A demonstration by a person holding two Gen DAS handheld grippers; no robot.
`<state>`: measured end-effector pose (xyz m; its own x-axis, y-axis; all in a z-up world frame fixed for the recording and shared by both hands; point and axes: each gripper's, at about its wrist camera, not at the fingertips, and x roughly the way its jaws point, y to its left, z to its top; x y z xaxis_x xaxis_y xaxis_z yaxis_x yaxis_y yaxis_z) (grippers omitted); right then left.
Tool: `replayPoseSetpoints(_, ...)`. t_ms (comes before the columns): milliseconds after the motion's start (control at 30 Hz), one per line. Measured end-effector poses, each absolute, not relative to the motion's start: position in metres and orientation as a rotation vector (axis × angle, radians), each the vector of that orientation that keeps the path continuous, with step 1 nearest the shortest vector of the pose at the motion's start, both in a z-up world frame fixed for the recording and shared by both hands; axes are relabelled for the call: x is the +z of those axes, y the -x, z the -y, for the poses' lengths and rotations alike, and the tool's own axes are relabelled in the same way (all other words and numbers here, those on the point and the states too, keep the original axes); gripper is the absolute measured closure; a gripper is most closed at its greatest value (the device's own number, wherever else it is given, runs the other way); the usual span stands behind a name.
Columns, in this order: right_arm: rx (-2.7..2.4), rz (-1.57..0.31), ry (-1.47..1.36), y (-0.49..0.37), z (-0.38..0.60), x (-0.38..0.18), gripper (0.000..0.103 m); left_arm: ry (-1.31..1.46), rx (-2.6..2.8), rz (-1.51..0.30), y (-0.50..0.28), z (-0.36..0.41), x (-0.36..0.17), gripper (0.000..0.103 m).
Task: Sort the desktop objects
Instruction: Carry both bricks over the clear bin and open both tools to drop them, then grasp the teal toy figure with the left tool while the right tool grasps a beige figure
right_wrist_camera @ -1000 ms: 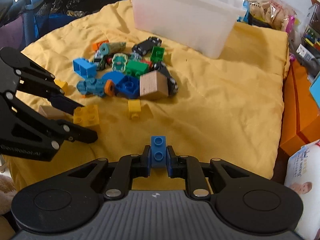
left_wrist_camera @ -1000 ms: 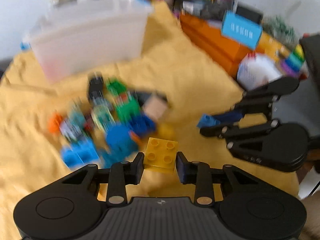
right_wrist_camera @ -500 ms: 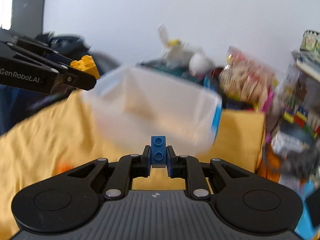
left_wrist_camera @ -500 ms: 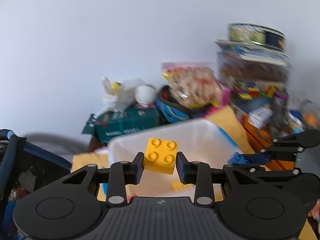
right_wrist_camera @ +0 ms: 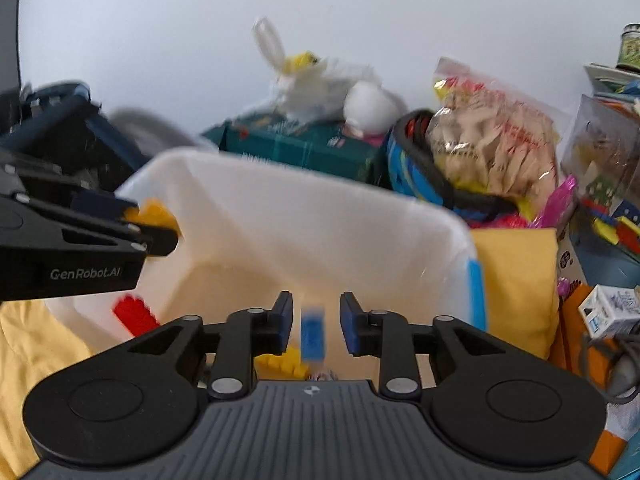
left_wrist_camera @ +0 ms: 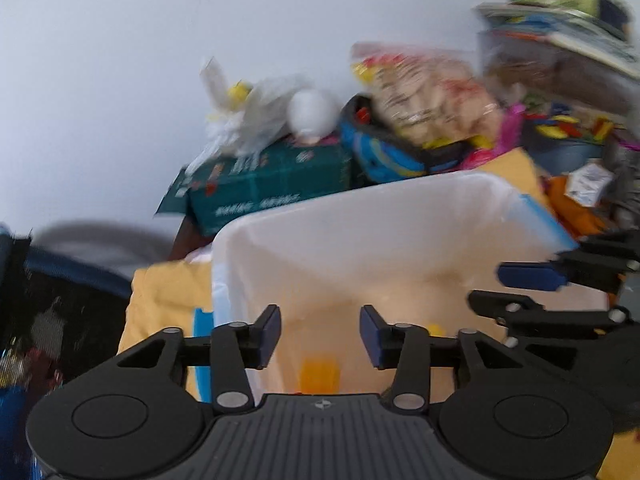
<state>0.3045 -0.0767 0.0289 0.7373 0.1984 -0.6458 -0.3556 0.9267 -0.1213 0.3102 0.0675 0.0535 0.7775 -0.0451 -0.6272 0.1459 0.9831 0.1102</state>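
Both grippers, left gripper (left_wrist_camera: pixel 320 332) and right gripper (right_wrist_camera: pixel 316 322), gape empty over the bin (right_wrist_camera: pixel 320 216). The blue brick (right_wrist_camera: pixel 313 336) drops, blurred. It looks light, rigid, slick; pinch its flat sides.

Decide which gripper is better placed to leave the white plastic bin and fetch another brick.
Left, probably. The left gripper has open, bare jaws, while a small blue plastic brick shows blurred between the open jaws of the right gripper over the white plastic bin.

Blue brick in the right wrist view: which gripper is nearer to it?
Right. The blue brick is between the right gripper's open jaws. The left gripper is off to its left, at the white bin's left side.
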Motion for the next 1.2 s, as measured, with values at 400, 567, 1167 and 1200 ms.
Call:
replayPoseSetpoints(400, 0.394, -0.554, 0.242, -0.224, 0.118, 0.052, 0.062, -0.071, -0.115, -0.614, -0.172, -0.077, 0.061, 0.035)
replayPoseSetpoints(567, 0.458, -0.640, 0.269, -0.174, 0.138, 0.030, 0.059, -0.082, -0.195, -0.766, -0.116, -0.058, 0.011, 0.035)
replayPoseSetpoints(1167, 0.534, -0.925, 0.341, -0.080, 0.162, -0.058, 0.060, -0.163, -0.327, -0.874, -0.064, -0.007, -0.031, 0.036)
replayPoseSetpoints(1200, 0.533, -0.927, 0.340, -0.079, 0.162, -0.058, 0.060, -0.162, -0.330, -0.871, -0.066, -0.007, -0.030, 0.036)
